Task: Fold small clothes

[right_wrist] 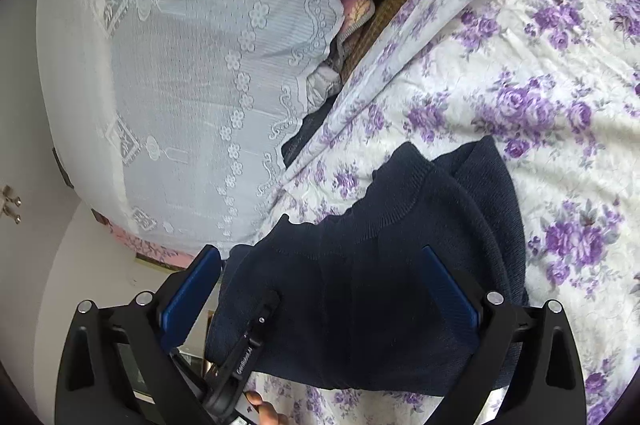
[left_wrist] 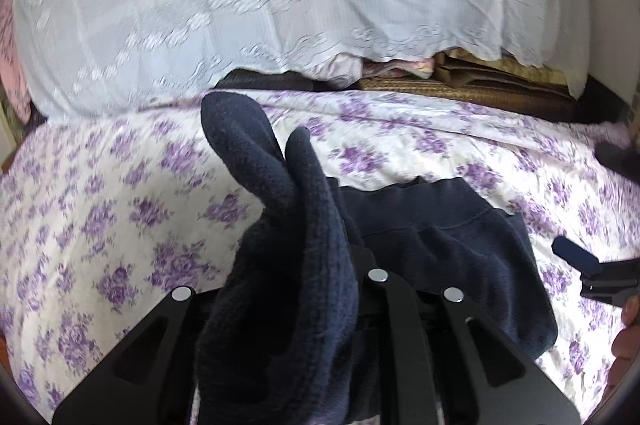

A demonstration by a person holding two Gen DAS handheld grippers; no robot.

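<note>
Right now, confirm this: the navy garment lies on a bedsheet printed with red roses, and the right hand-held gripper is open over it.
Wrong in one respect: the bedsheet is printed with purple flowers, not red roses, as the right wrist view shows. The rest stands: the navy garment lies on it, and the right hand-held gripper is open over it.

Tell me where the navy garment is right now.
The navy fleece garment lies on the purple floral bedsheet, one end lifted in the left gripper, with the open right gripper straddling it.
</note>
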